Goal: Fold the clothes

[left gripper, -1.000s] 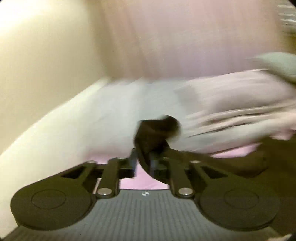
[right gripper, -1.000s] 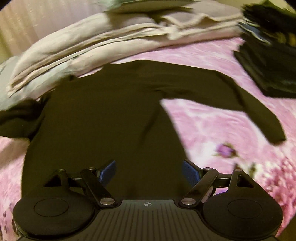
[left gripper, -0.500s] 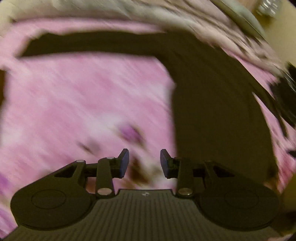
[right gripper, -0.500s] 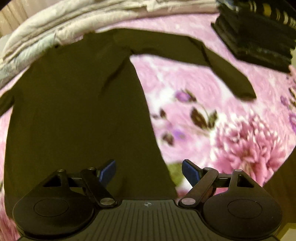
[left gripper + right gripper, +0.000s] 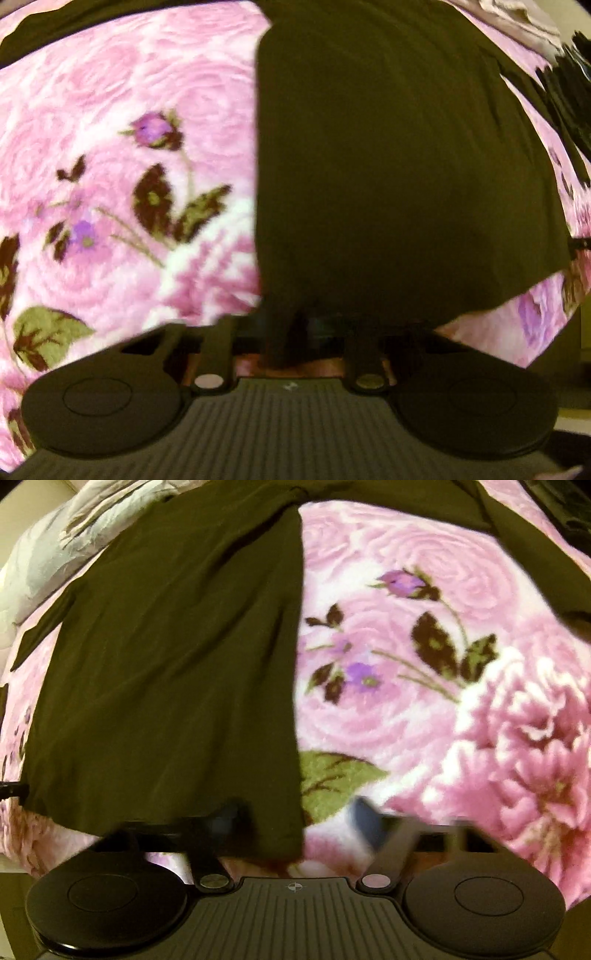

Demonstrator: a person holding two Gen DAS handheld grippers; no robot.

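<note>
A dark long-sleeved shirt (image 5: 399, 166) lies spread flat on a pink floral blanket (image 5: 110, 184), hem toward me. It also shows in the right wrist view (image 5: 166, 664). My left gripper (image 5: 295, 328) sits at the shirt's bottom left hem corner; the dark cloth hides its fingertips. My right gripper (image 5: 299, 819) is open at the bottom right hem corner, with the corner between its jaws; the blue pad (image 5: 365, 823) of one finger shows.
A pile of pale folded bedding (image 5: 48, 554) lies beyond the shirt's collar. A stack of dark folded clothes (image 5: 569, 92) sits at the far right. The blanket (image 5: 443, 664) continues right of the shirt.
The left gripper let go of the sleeve end and swung down to the hem. Both grippers have moved close to the shirt's bottom corners.
</note>
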